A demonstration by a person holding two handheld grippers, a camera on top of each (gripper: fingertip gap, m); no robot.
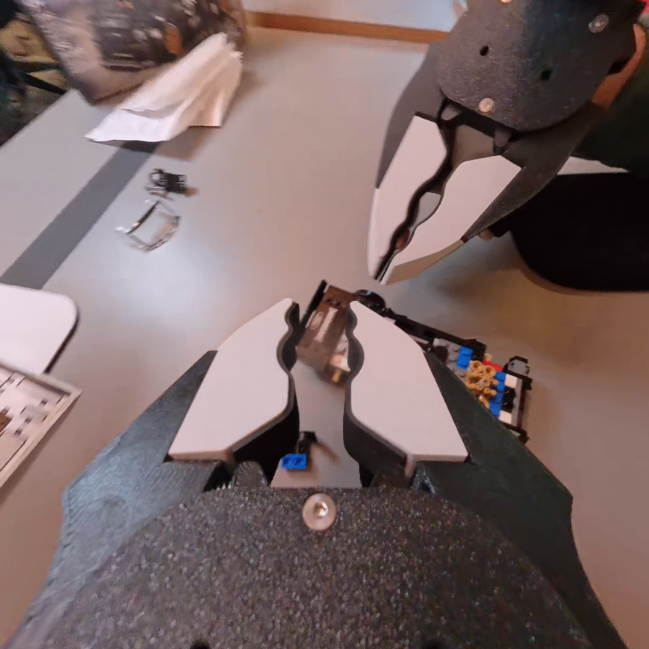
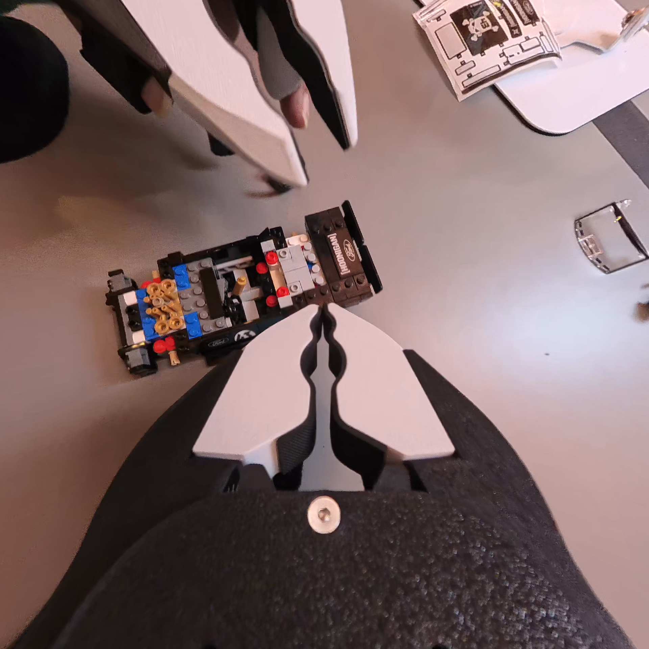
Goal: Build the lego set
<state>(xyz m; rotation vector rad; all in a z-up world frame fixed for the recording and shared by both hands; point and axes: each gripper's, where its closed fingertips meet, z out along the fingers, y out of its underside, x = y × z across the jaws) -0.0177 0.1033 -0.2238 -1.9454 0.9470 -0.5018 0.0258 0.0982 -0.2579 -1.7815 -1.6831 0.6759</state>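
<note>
The partly built lego car [image 2: 246, 288] lies on the grey table, black with blue, grey, red and gold bricks and a brown rear block. In the left wrist view the car [image 1: 467, 372] runs off to the right, and its brown rear shows between my fingers. My left gripper [image 1: 322, 303] is open and hovers above that rear end. The right wrist view shows the left gripper [image 2: 326, 163] clear of the car with nothing between its pads. My right gripper [image 2: 323, 306] is shut beside the car's near side; it also shows in the left wrist view [image 1: 382, 277].
A small blue brick [image 1: 292, 461] and a black piece [image 1: 307, 442] lie under my left gripper. A clear windscreen piece [image 1: 151, 224] and small black parts [image 1: 166, 181] lie to the left. A white paper bag [image 1: 175, 98], an instruction booklet [image 1: 28, 414] and a sticker sheet [image 2: 488, 45] lie around. The grippers' ends are close to 6 cm from one another.
</note>
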